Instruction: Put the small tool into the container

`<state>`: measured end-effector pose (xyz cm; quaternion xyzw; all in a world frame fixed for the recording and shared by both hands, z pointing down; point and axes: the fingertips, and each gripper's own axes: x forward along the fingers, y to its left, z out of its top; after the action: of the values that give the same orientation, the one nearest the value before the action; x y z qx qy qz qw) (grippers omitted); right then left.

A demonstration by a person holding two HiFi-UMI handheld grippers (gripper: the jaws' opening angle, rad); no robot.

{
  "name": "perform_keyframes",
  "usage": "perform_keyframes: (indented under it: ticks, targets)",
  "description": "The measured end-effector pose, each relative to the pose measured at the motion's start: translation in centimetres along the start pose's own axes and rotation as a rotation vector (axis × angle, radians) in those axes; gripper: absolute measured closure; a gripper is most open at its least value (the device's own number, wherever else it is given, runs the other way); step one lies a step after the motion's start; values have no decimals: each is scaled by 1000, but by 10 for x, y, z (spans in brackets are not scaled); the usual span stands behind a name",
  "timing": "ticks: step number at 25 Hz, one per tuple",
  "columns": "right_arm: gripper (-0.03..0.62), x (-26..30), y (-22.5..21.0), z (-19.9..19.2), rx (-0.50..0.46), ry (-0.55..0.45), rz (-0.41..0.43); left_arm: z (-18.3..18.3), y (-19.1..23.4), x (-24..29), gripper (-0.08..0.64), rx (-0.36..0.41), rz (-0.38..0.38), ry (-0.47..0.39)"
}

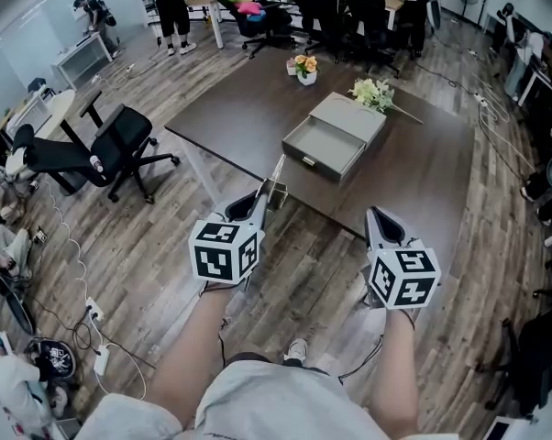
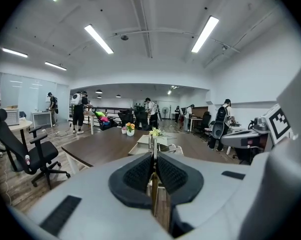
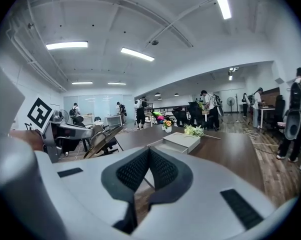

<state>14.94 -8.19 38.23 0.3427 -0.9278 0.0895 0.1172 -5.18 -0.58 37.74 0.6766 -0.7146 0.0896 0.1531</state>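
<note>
Table point(image 3: 230, 154) stretching ahead, box point(image 3: 183, 141) sitting open on it (flowers point(image 3: 194, 130) just behind); gripper point(image 3: 149, 150) jaws pressing together, gripping nothing.

A wooden plank floor point(image 1: 148, 246) is seen below the left claw point(image 1: 268, 194). Ahead of it a dark table point(image 1: 239, 108) is placed, and to its left a black office chair point(image 1: 120, 140). Long ceiling lamps point(image 2: 98, 38) are lit.

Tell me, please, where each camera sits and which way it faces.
Head view: on the person's head, looking down at the drawer box; left claw, right claw and forearms show.
Left gripper view: on that claw, facing the table; jaws grip the small tool.
Right gripper view: on that claw, facing likewise; jaws together.
All show the drawer box.
</note>
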Motion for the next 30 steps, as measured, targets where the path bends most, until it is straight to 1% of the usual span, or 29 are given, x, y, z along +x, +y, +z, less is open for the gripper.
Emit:
perform_keyframes:
  ticks: [7, 15, 20, 25, 30]
  targets:
    - [588, 15, -7, 6, -2, -6, 11, 9, 8, 14, 537, 3, 14, -7]
    - [588, 50, -11, 10, -9, -7, 1, 14, 28, 44, 537, 11, -4, -13]
    - [588, 77, -19, 16, -11, -6, -31, 22, 47, 78, 537, 11, -35, -12]
    - [588, 107, -29, 19, 9, 9, -86, 33, 61, 117, 537, 30, -97, 1]
    - [588, 136, -35, 30, 12, 16, -132, 44, 77, 153, 537, 32, -150, 11]
